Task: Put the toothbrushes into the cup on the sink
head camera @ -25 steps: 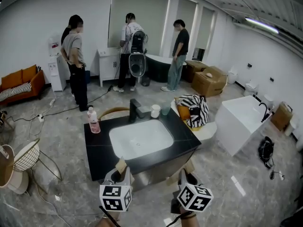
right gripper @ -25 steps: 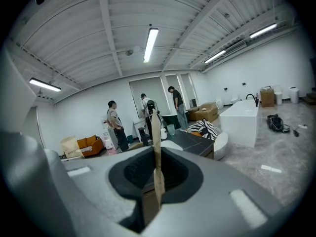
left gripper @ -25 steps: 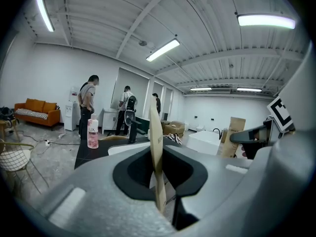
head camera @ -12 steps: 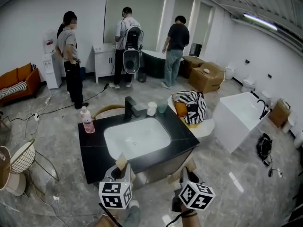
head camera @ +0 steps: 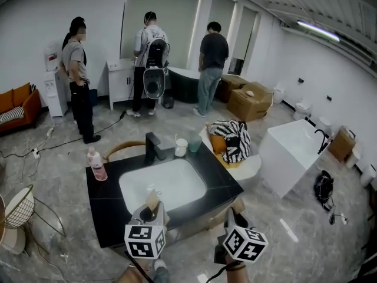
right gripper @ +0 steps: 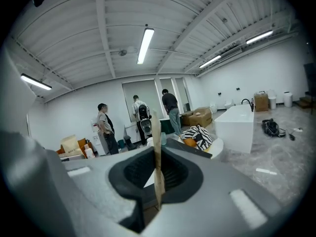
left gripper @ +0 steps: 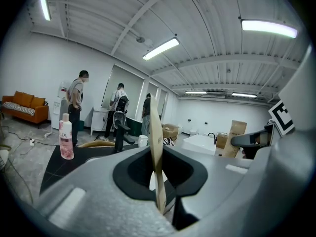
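A black counter (head camera: 221, 178) with a white basin (head camera: 162, 184) and a black faucet (head camera: 153, 148) stands ahead. At its back, right of the faucet, are a white cup (head camera: 181, 147) and a green cup (head camera: 194, 143). My left gripper (head camera: 151, 210) is shut on a thin brown paper toothbrush packet (left gripper: 157, 147), held upright over the counter's front edge. My right gripper (head camera: 234, 216) is shut on a second paper toothbrush packet (right gripper: 157, 157), just off the counter's front right corner. The white cup (left gripper: 143, 140) shows beyond the left packet.
A pink bottle (head camera: 97, 167) stands on the counter's left side. A chair with a striped bag (head camera: 231, 140) sits right of the sink, with a white freestanding unit (head camera: 291, 152) beyond. A wire chair (head camera: 20, 208) is at the left. Three people (head camera: 147, 63) stand at the back.
Both grippers, each with its packet, have moved forward toward the sink; the counter now lies closer and the left gripper reaches over its front edge. Both grips are unchanged.
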Motion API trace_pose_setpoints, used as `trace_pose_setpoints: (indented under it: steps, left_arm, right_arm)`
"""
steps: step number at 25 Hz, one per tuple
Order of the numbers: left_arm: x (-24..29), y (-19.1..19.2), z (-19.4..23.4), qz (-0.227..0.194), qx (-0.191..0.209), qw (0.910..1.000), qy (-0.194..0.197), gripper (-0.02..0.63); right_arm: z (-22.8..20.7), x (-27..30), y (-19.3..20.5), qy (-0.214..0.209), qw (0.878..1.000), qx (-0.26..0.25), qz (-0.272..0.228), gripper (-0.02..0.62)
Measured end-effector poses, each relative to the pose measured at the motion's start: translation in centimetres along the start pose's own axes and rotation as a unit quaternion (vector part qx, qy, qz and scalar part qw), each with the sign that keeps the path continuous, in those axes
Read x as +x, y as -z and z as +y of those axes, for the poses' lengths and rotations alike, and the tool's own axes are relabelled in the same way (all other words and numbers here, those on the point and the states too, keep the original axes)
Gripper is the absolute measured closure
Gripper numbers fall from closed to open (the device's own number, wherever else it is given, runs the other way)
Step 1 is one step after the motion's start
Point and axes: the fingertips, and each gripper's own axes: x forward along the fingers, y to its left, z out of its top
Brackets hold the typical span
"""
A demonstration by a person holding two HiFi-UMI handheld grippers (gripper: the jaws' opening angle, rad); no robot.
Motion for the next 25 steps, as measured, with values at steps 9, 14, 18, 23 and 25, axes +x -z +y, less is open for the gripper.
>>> trace_pose_setpoints:
  steps: [9,14,18,23,25]
  left_arm:
    - [6.2,-2.3,1.5,-0.003,-0.002,0.9999,0.011,0.568]
    - [10.2,-3.6,1.8,-0.005,0.000,0.9997,0.024,0.567]
    - [13.5,-4.9,2.4,-0.011,0.004,0.9995,0.030,0.568]
    - [17.4,-6.0,3.2,-0.015,0.004,0.9992,0.036,0.568]
    - [18.5,-6.1,3.5,-0.012,0.007,0.9992,0.038,0.568]
  right_arm:
    - [-0.3,5.5,-2.4,0.009,1.000,-0.002,0.000,0.565]
    - [-0.4,9.0,-4.2,0.011,1.000,-0.004,-0.006,0.565]
    - [-0.8,11.9,-5.4,0.016,1.000,-0.009,-0.008,0.565]
    - [-1.5,15.5,-6.5,0.022,1.000,-0.010,-0.007,0.565]
    - [-1.7,16.7,-6.6,0.024,1.000,-0.009,-0.004,0.565]
